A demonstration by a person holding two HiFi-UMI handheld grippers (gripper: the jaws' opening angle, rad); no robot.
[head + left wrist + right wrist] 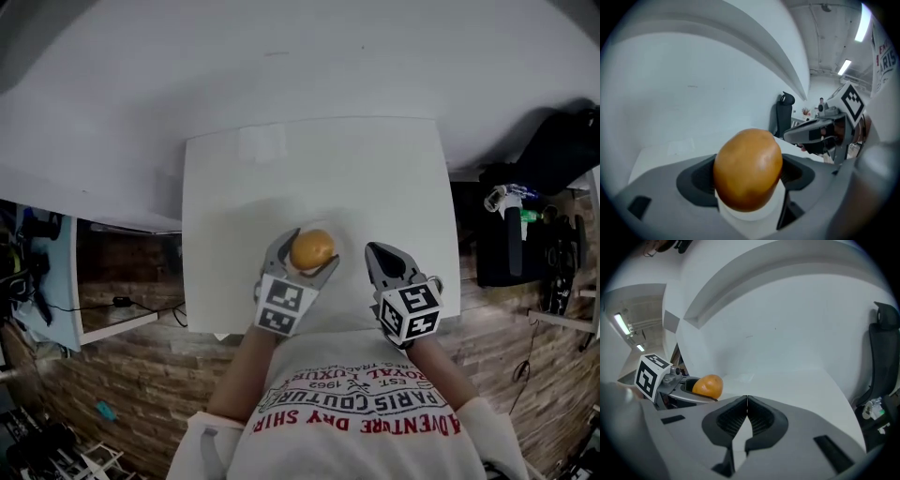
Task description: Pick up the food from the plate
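Note:
A round orange-brown piece of food (pixel 312 249) (pixel 748 168) sits between the jaws of my left gripper (pixel 310 253) (pixel 748 185), which is shut on it. The same food (pixel 708 386) shows at the left of the right gripper view. Beneath it lies a white plate (pixel 330 225), barely distinct from the white table (pixel 234 187). I cannot tell whether the food touches the plate. My right gripper (pixel 373 249) (pixel 747 400) hovers just to the right of the food, shut, with nothing between its ribbed pads.
The table's front edge runs just under both grippers, against the person's printed shirt (pixel 361 412). A black chair (pixel 525 225) (pixel 881 362) stands off the table's right side. A shelf with cables (pixel 37 272) sits to the left.

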